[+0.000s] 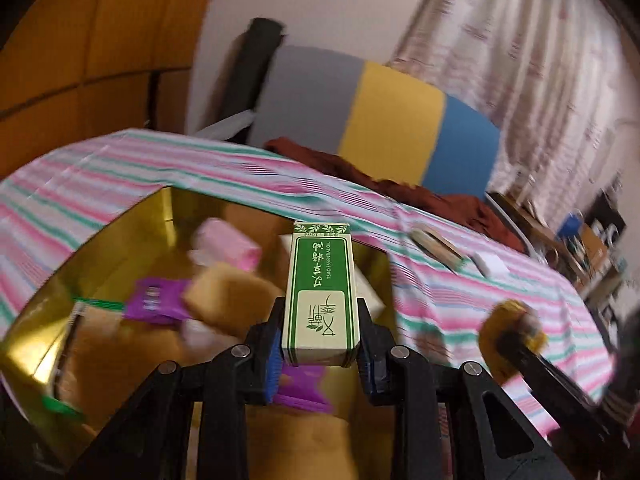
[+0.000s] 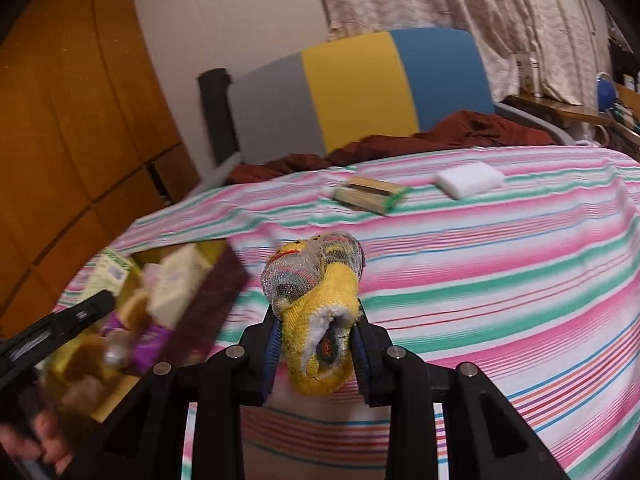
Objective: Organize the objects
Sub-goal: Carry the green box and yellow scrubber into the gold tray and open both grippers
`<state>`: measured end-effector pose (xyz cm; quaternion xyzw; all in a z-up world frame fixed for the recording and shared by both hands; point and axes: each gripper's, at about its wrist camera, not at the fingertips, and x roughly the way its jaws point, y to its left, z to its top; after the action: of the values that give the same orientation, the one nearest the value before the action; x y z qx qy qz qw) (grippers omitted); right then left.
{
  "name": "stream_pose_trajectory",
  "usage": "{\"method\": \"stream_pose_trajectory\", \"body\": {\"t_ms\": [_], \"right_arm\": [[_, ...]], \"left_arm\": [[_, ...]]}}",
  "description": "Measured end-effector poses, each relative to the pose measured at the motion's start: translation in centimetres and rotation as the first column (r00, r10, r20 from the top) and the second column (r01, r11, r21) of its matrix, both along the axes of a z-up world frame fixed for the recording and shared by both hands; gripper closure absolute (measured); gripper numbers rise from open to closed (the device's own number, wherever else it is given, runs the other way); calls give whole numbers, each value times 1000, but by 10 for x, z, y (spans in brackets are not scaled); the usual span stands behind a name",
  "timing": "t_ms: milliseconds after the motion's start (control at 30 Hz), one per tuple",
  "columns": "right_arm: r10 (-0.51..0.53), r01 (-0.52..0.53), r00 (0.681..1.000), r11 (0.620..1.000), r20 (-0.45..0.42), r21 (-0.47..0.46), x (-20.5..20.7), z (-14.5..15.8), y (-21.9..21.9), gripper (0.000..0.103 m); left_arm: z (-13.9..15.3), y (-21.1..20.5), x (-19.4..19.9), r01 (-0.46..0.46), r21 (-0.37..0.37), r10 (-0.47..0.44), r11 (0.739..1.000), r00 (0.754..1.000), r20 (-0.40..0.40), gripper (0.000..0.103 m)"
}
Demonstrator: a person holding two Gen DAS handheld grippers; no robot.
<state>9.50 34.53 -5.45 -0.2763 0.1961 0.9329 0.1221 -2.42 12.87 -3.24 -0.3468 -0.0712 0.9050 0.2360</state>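
Observation:
My left gripper (image 1: 320,336) is shut on a green and white essential oil box (image 1: 318,292), held upright over a gold tin box (image 1: 132,224). The tin holds a pink packet (image 1: 228,248), a purple sachet (image 1: 154,300) and tan blocks (image 1: 224,296). My right gripper (image 2: 316,336) is shut on a yellow sponge (image 2: 320,308) wrapped in silvery mesh, above the striped cloth (image 2: 480,264). The left view shows the sponge (image 1: 512,328) at the right, on the right gripper's dark fingers. The tin (image 2: 208,296) sits left of the sponge in the right view.
On the striped cloth farther back lie a bundle of wooden sticks (image 2: 372,196) and a white sponge block (image 2: 470,178). A brown garment (image 2: 400,144) and a grey, yellow and blue headboard (image 2: 360,92) stand behind. A person's hand (image 2: 44,444) shows at the lower left.

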Motion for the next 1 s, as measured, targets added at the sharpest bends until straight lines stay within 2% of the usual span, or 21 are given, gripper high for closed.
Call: {"method": "stream_pose_trajectory", "body": {"t_ms": [200, 267, 367, 500, 633, 700, 767, 833, 933, 1000], "right_arm": [[124, -124, 992, 992, -25, -16, -11, 19, -42, 72], [166, -167, 986, 986, -29, -24, -16, 23, -56, 72], [221, -222, 975, 975, -37, -16, -23, 30, -76, 72], [283, -283, 958, 959, -38, 9, -29, 36, -101, 72], [312, -312, 950, 950, -25, 12, -33, 37, -114, 72], [318, -318, 948, 948, -14, 11, -35, 34, -116, 72], [324, -324, 946, 946, -2, 7, -36, 32, -117, 72], [328, -328, 945, 945, 9, 1, -38, 30, -118, 72], [342, -342, 939, 940, 28, -11, -42, 26, -120, 72], [354, -353, 935, 935, 39, -13, -46, 25, -122, 72]], "left_arm": [[1, -45, -42, -83, 4, 82, 997, 994, 66, 72], [-3, -59, -61, -100, 19, 96, 995, 986, 139, 72], [-9, -78, -80, -125, 19, 119, 992, 973, 199, 72], [-17, -89, -96, -143, -8, 140, 990, 959, 244, 72], [-26, -97, -107, -166, -3, 160, 986, 947, 279, 70], [-29, -100, -110, -170, -8, 165, 985, 945, 284, 63], [-29, -102, -109, -183, -9, 178, 983, 943, 280, 43], [-27, -108, -105, -216, 4, 207, 976, 941, 267, 38], [-21, -117, -91, -280, 5, 271, 960, 931, 245, 21], [-17, -124, -76, -331, 15, 320, 944, 923, 215, 17]]}}
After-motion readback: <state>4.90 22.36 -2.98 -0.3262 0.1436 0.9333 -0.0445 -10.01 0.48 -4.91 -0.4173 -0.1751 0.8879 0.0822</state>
